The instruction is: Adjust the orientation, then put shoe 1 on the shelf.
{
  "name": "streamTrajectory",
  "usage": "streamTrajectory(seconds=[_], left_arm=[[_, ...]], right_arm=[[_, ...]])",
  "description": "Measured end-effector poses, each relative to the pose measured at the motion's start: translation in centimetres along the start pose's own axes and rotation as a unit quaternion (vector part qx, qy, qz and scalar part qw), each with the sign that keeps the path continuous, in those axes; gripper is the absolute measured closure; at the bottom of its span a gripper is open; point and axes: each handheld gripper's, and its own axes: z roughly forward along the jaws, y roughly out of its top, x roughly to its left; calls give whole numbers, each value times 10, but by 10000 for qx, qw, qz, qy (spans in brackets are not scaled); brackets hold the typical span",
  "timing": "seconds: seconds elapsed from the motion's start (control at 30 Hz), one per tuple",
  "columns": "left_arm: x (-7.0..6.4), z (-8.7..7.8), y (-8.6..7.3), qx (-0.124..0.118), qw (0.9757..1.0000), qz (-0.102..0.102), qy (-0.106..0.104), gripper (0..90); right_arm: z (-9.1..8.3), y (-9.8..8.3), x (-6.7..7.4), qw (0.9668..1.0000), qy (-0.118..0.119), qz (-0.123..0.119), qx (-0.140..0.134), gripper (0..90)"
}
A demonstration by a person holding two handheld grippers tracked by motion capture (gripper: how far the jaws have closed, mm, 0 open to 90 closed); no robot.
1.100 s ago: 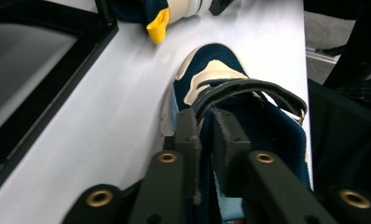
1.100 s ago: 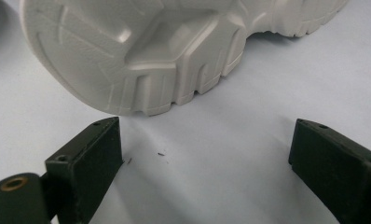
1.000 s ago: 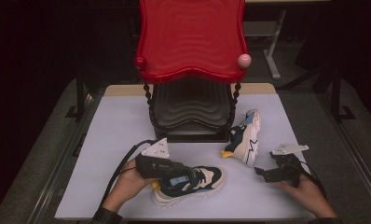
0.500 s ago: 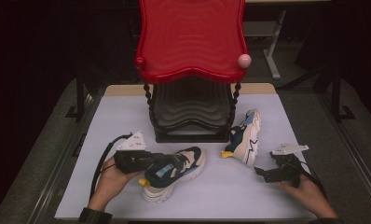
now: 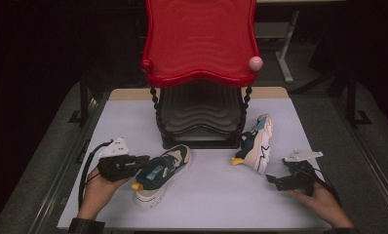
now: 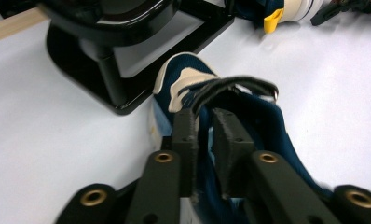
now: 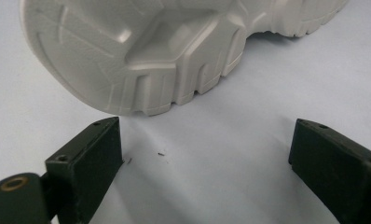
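Left sneaker (image 5: 162,174) stands upright on the white table (image 5: 211,195), near-left of the rack base, toe angled toward the black lower shelf (image 5: 199,117). Left gripper (image 5: 142,160) pinches the collar by the heel; its jaws have just been opening slightly, though the fabric (image 6: 203,140) sits between the narrow pads. Second sneaker (image 5: 256,142) lies tipped on its side at the rack's right, sole (image 7: 141,51) facing the right gripper (image 5: 276,181), whose jaws stand wide and empty just short of it. Red top tray (image 5: 199,44) holds nothing visible. Judgement: neither shoe shelved yet; the left one is closest, and the right one remains to be grasped.
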Motion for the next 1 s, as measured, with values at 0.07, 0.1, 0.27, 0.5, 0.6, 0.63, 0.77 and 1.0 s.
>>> streamTrajectory(seconds=[0.07, 0.1, 0.27, 0.5, 0.6, 0.63, 0.77, 1.0], left_arm=[[3, -9, -8, -87, 9999, -108, 15, 857], [6, -15, -14, -98, 9998, -180, 78, 874], [17, -16, -44, 183, 9980, -582, 167, 896], [11, 13, -49, 552, 9959, -656, -278, 896], [6, 17, -47, 588, 9958, -610, -351, 897], [3, 19, -46, 597, 9955, -592, -443, 897], [-11, 25, -42, 602, 9943, -400, -777, 897], [-11, 17, -31, 276, 9956, -414, -795, 824]], right_arm=[[0, 0, 0, 10000, 0, 0, 1, 87], [0, 0, 0, 10000, 0, 1, 1, 87], [0, 0, 0, 10000, 23, 2, 18, 76], [2, 1, 0, 9998, 119, -124, 87, 21], [2, 1, 0, 9998, 120, -126, 87, 21], [2, 1, 0, 9998, 122, -124, 87, 21], [2, 1, 0, 9998, 122, -121, 87, 21], [2, 1, 0, 9998, 124, -125, 97, 21]])
